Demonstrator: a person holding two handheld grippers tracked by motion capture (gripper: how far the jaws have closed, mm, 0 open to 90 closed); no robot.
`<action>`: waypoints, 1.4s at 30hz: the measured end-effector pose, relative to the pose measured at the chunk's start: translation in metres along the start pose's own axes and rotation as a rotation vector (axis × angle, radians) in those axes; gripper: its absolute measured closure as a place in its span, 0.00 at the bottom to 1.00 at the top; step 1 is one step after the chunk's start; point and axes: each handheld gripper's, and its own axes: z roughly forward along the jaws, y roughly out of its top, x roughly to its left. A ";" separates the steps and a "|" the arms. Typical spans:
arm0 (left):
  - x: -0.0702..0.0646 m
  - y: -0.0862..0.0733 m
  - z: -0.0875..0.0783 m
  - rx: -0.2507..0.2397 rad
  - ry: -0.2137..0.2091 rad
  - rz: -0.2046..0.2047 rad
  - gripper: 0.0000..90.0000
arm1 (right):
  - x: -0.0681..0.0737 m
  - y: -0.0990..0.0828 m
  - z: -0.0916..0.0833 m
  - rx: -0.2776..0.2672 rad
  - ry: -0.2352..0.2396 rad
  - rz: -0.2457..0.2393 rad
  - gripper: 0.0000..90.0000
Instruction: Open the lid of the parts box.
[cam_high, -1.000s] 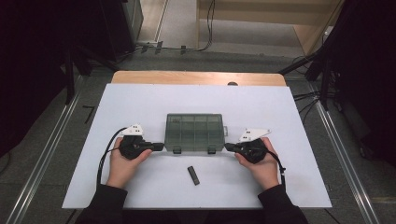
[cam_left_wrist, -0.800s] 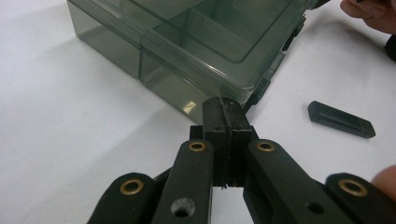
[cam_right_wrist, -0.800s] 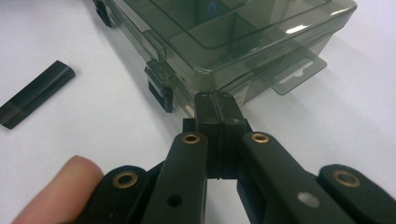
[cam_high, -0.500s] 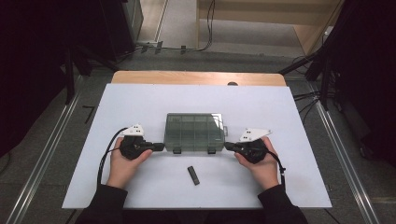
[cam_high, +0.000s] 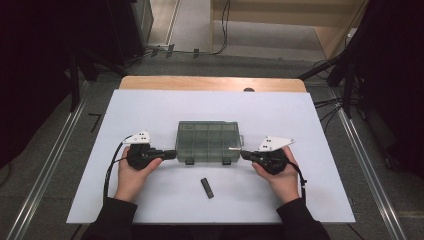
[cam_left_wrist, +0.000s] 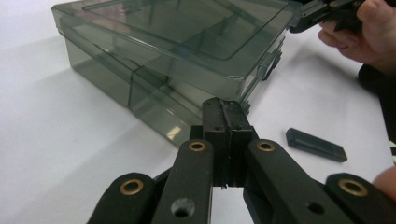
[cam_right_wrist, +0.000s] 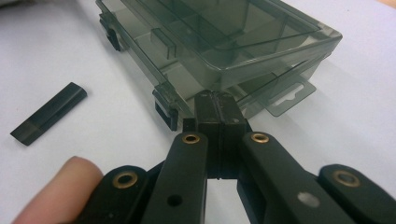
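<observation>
A smoky clear compartment box (cam_high: 209, 141) lies closed at the centre of the frame in the high view, on the white tabletop (cam_high: 150, 107). The left hand-held gripper (cam_high: 172, 154) sits at the box's lower left corner with its jaws pressed together and nothing between them; in the left gripper view its tips (cam_left_wrist: 225, 112) sit just at the box's (cam_left_wrist: 187, 51) front corner, though contact cannot be made out. The right hand-held gripper (cam_high: 243, 155) mirrors it at the lower right corner, jaws likewise pressed together, tips (cam_right_wrist: 216, 107) just beside the box wall (cam_right_wrist: 224, 51) near a latch (cam_right_wrist: 166, 109). A small black bar (cam_high: 207, 187) lies loose on the tabletop below the box, between the two hands, apart from both grippers.
</observation>
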 end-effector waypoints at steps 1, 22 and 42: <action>0.000 0.000 0.000 -0.008 -0.001 0.004 1.00 | 0.000 0.000 0.000 -0.005 0.001 -0.002 0.98; -0.008 0.007 -0.005 -0.153 0.011 -0.006 1.00 | -0.007 0.006 -0.022 -0.168 0.024 0.063 0.78; -0.012 0.016 -0.003 -0.220 0.052 0.003 1.00 | -0.009 0.018 -0.017 -0.250 -0.002 0.120 0.08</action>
